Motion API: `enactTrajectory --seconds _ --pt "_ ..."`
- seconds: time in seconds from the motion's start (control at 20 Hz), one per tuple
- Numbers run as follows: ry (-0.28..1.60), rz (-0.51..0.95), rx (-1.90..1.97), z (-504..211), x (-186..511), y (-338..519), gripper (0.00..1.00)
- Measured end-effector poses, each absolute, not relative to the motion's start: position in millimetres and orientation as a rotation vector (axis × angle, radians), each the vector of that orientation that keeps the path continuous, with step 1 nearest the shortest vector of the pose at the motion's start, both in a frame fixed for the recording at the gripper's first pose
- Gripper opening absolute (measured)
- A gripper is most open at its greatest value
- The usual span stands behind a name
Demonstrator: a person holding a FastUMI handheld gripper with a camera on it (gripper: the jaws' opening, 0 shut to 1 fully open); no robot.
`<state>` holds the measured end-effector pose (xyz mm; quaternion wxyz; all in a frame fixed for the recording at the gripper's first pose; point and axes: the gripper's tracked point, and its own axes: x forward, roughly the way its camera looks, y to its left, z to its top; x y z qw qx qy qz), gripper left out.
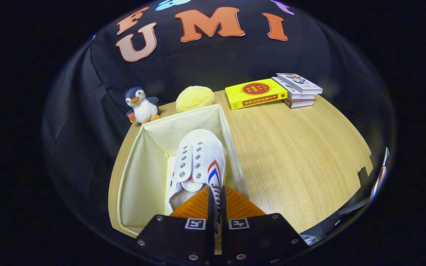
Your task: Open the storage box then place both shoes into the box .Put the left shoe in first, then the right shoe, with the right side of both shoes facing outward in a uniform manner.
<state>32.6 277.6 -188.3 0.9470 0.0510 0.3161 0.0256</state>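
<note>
A cream fabric storage box [139, 173] stands open on the wooden table, just ahead of the fingers. A white canvas shoe [198, 159] with red and blue stripes on its side hangs over the box's right half, toe pointing away. My gripper [216, 201] is shut on the shoe's side wall near the heel, both fingers pressed on the canvas. Beneath the shoe's left edge another white shape [169, 173] lies in the box; I cannot tell whether it is the other shoe. The box's bottom is mostly hidden by the shoe.
A penguin plush [141, 105] and a yellow round plush [195, 98] sit behind the box. A yellow book [255, 93] and a small stack of books [298, 90] lie at the back right. Bare table [290, 159] stretches right of the box.
</note>
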Motion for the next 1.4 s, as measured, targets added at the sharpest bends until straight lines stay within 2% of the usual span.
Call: enactTrajectory --seconds 0.05,0.1,0.2,0.4,1.05,1.4 --pt "0.596 0.066 0.102 -173.4 37.9 282.7 0.19" --pt "0.553 0.061 0.077 -161.7 39.6 279.2 0.41" --pt "0.518 0.073 0.032 -147.1 43.2 277.3 0.71" --pt "0.489 0.074 0.051 -129.6 43.3 263.5 0.98" --pt "0.36 0.135 0.101 -53.1 45.2 212.2 0.98" --pt "0.25 0.116 0.014 -4.5 48.1 141.9 0.99"
